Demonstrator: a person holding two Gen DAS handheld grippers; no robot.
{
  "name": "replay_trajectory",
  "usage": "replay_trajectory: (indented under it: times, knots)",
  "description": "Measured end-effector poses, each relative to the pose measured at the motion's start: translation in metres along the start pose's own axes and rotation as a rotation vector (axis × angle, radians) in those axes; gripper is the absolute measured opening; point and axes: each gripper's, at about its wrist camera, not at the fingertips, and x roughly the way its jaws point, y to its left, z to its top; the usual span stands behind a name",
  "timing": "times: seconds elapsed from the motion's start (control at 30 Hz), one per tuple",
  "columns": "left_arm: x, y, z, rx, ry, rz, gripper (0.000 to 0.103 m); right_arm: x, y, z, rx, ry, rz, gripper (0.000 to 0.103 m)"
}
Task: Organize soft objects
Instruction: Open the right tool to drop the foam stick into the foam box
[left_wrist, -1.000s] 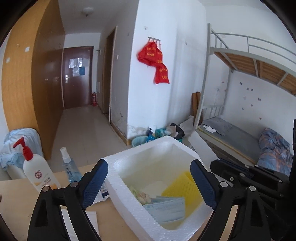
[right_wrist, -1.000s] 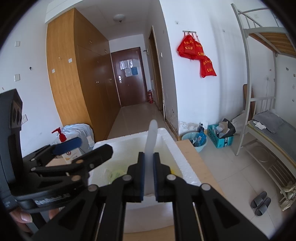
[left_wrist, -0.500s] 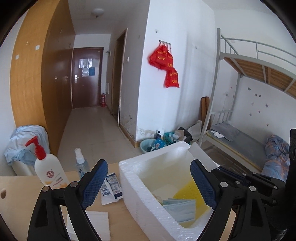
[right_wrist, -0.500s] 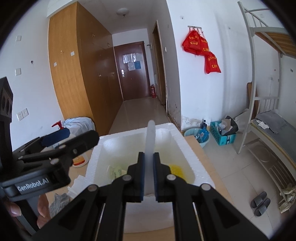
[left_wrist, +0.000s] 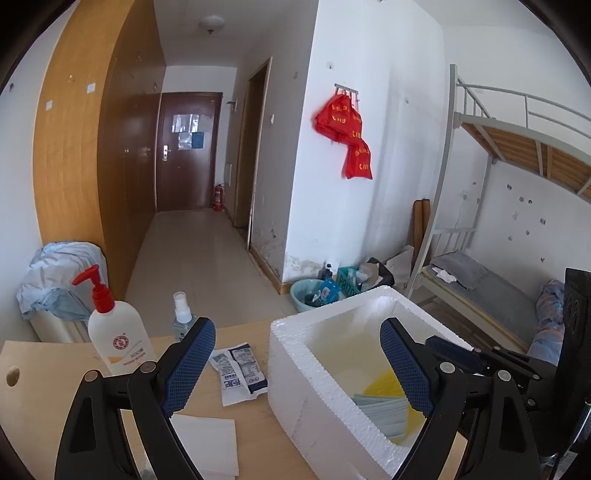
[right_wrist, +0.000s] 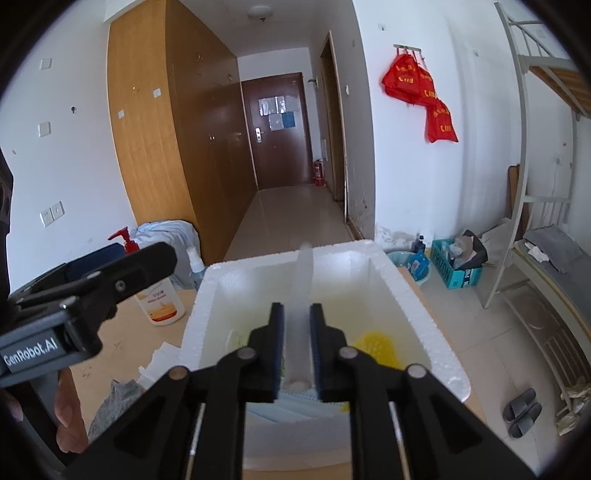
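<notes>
A white foam box (right_wrist: 384, 273) is sitting on the pale wooden table (left_wrist: 44, 354), and both grippers are hanging over it. The right gripper (right_wrist: 297, 347) is reaching in from the near side, its blue-padded jaws having just been opening, with a translucent white tube (right_wrist: 302, 295) standing between them; narrow slivers of gap are showing on either side of the tube, so the pads are no longer pressing on it. The tube is leaning away toward the far wall of the box.

The left gripper (left_wrist: 297, 365) is hovering with its jaws spread wide and nothing between them, one blue pad over the table to the left of the box, the other over the box's interior. A hand (right_wrist: 68, 413) is gripping its handle at the near left.

Inside the box, a stack of pale blue face masks (left_wrist: 380, 410) is lying at the near end on top of a yellow mesh sheet (left_wrist: 384, 387).

On the table left of the box, a white printed sachet (left_wrist: 240, 369) is lying flat, with a white folded tissue (left_wrist: 207, 446) nearer. Farther left, a white pump bottle with a red nozzle (left_wrist: 118, 332) is standing upright, a small clear spray bottle (left_wrist: 183, 317) just beside it. A grey crumpled cloth (right_wrist: 114, 402) is lying at the near left edge of the table.
</notes>
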Motion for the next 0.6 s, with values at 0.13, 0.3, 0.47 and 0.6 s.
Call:
replay_trajectory:
  times: [0.13,0.3,0.47,0.6]
  knots:
    - [-0.005,0.006,0.000,-0.007,-0.003,0.010,0.091,-0.006,0.000,-0.001,0.003,-0.024,-0.007,0.058]
    - [-0.008,0.010,0.000,-0.012,0.000,0.011,0.091,-0.008,0.001,0.001,0.012,-0.030,-0.008,0.058]
    - [-0.019,0.010,0.000,-0.009,-0.008,0.013,0.091,-0.016,0.006,-0.001,0.003,-0.034,-0.005,0.058]
    - [-0.039,0.015,-0.002,0.001,-0.015,0.024,0.091,-0.029,0.011,-0.003,0.002,-0.052,0.004,0.058]
